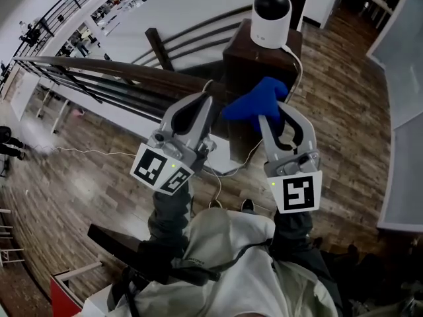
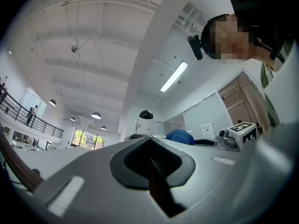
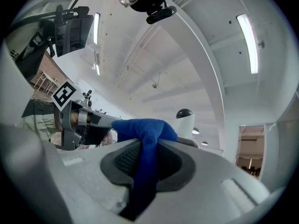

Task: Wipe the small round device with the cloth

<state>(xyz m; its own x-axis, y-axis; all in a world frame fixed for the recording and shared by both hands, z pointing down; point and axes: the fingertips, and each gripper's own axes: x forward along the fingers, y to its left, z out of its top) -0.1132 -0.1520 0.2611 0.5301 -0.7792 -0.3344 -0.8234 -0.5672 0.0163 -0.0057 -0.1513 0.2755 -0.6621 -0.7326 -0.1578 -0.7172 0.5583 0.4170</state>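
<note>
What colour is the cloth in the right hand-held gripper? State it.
Blue cloth, clearest in the right gripper view.

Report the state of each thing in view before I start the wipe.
left gripper, jaws shut, nothing between them
right gripper, jaws shut on the blue cloth
blue cloth, bunched, pinched in the right jaws, clear of the device
small round device, upright on the dark wooden stand, neither gripper touching it

We record a grey left gripper and right gripper, each bearing a black-and-white marker cube with a green light; dark sleeves, pale shirt.
</note>
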